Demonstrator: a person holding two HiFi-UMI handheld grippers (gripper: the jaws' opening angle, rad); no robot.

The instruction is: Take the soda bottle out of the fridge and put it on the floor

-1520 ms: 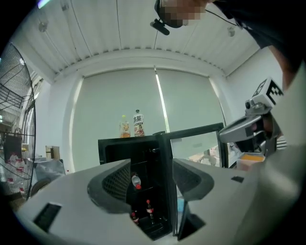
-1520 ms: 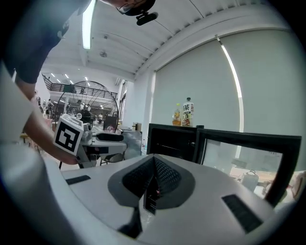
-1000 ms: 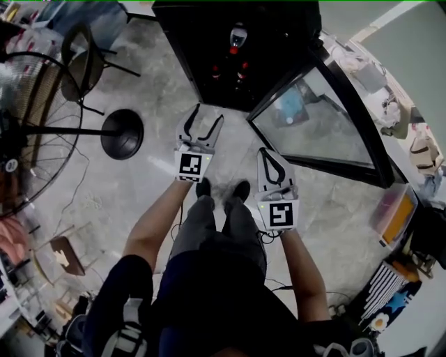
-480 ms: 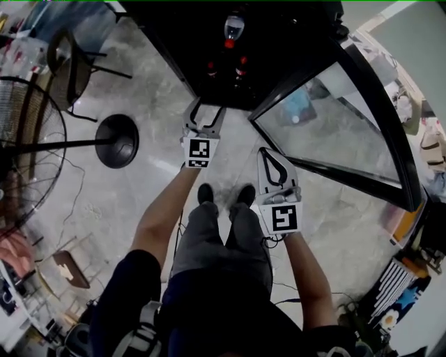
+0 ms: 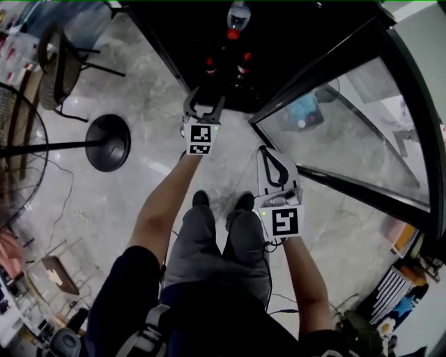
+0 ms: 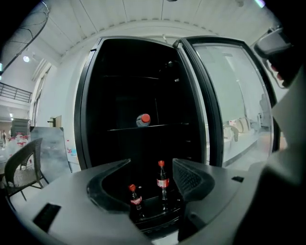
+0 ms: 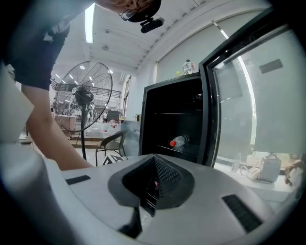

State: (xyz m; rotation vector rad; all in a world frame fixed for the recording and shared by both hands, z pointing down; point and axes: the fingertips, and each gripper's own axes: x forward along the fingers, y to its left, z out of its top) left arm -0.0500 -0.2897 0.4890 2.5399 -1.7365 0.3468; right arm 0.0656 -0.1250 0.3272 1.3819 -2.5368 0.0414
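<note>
The black fridge (image 5: pixel 279 28) stands open, its glass door (image 5: pixel 348 132) swung out to the right. Two dark soda bottles with red caps stand on its bottom shelf, one at the left (image 5: pixel 209 67) (image 6: pixel 134 196) and one at the right (image 5: pixel 244 63) (image 6: pixel 162 179). A clear bottle with a red cap (image 5: pixel 237 17) (image 6: pixel 143 119) (image 7: pixel 179 141) lies on a higher shelf. My left gripper (image 5: pixel 208 97) (image 6: pixel 150 165) is open just short of the fridge's mouth, level with the two bottles, holding nothing. My right gripper (image 5: pixel 266 151) (image 7: pixel 154 158) is shut and empty, lower, near the door's edge.
A standing fan with a round black base (image 5: pixel 108 143) (image 7: pixel 83 95) is on the floor to the left. A chair (image 5: pixel 59 66) stands behind it. The person's feet (image 5: pixel 221 202) are just behind the grippers. Clutter lines the left and lower right edges of the head view.
The person has stepped closer to the fridge. My left gripper has moved forward toward its opening, still open. My right gripper has stayed shut near the body.
</note>
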